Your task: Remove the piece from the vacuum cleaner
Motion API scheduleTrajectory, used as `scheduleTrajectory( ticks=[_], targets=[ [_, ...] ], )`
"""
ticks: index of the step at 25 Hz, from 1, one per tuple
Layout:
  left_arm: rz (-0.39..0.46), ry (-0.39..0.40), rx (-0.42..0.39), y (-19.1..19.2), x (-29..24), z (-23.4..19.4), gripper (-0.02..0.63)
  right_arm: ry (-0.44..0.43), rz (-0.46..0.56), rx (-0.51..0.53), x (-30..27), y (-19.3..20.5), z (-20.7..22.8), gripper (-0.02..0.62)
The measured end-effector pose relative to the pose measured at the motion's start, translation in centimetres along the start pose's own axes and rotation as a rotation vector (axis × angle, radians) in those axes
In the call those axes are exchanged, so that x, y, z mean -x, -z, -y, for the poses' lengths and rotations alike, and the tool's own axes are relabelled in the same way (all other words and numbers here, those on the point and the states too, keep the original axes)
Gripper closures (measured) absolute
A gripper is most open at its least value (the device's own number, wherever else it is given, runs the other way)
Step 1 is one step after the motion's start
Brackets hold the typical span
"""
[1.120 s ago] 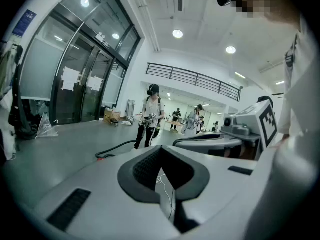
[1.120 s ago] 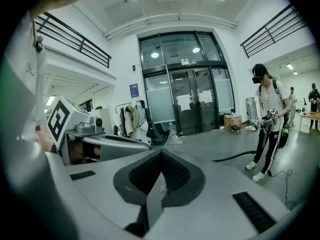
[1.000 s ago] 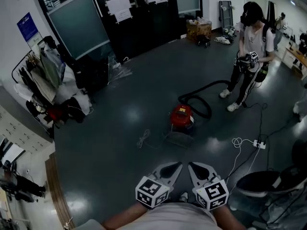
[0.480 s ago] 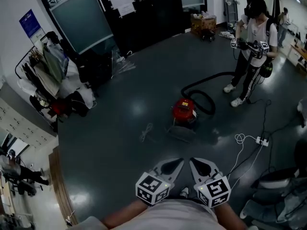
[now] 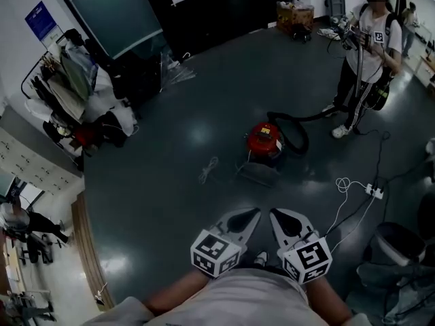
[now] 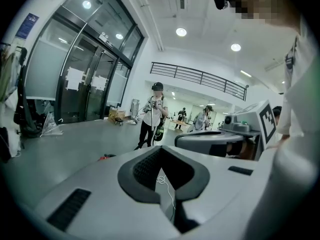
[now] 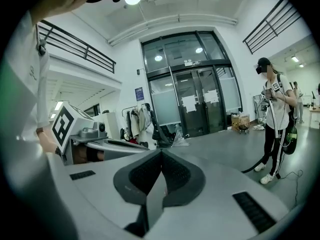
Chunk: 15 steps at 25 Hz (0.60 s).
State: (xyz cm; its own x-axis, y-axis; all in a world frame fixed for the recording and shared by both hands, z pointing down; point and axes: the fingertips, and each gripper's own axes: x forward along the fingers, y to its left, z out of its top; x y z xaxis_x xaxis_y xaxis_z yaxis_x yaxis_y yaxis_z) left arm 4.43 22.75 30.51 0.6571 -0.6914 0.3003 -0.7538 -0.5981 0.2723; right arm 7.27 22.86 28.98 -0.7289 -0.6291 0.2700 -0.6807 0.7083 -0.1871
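Note:
The red vacuum cleaner (image 5: 264,140) stands on the dark floor, well ahead of me. Its black hose (image 5: 297,129) loops to the right, towards a standing person (image 5: 368,49) who holds the hose's far end. A flat grey piece (image 5: 257,174) lies on the floor just in front of the vacuum. My left gripper (image 5: 253,213) and right gripper (image 5: 274,214) are held side by side near my body, both shut with nothing in them. The left gripper view shows its jaws (image 6: 161,152) together and a sliver of the red vacuum (image 6: 106,157). In the right gripper view the jaws (image 7: 161,155) are together too.
A loose white cord (image 5: 206,170) lies left of the vacuum. A power strip (image 5: 373,191) with white cable lies at the right, near a dark chair (image 5: 397,244). A coat rack (image 5: 71,94) stands at the left, glass doors (image 5: 115,15) at the back, a cardboard box (image 5: 293,15) beyond.
The head view has shifted, so the vacuum and the standing person now sit higher and further right. Both grippers stay shut and hold nothing.

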Motion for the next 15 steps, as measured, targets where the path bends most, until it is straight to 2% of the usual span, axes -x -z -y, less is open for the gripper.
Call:
scheduleTrajectory(
  ticks=[7,15],
  targets=[
    [-0.011,0.028,-0.005,-0.6,-2.7,-3.3,0.600,0.028,-0.013,-0.019,-3.7,-0.2,2.7,0.578],
    [-0.049,0.084,-0.073,-2.2,-7.5,-11.4,0.600,0.089,-0.025,-0.044,-11.6,-1.4,7.6,0.578]
  ],
)
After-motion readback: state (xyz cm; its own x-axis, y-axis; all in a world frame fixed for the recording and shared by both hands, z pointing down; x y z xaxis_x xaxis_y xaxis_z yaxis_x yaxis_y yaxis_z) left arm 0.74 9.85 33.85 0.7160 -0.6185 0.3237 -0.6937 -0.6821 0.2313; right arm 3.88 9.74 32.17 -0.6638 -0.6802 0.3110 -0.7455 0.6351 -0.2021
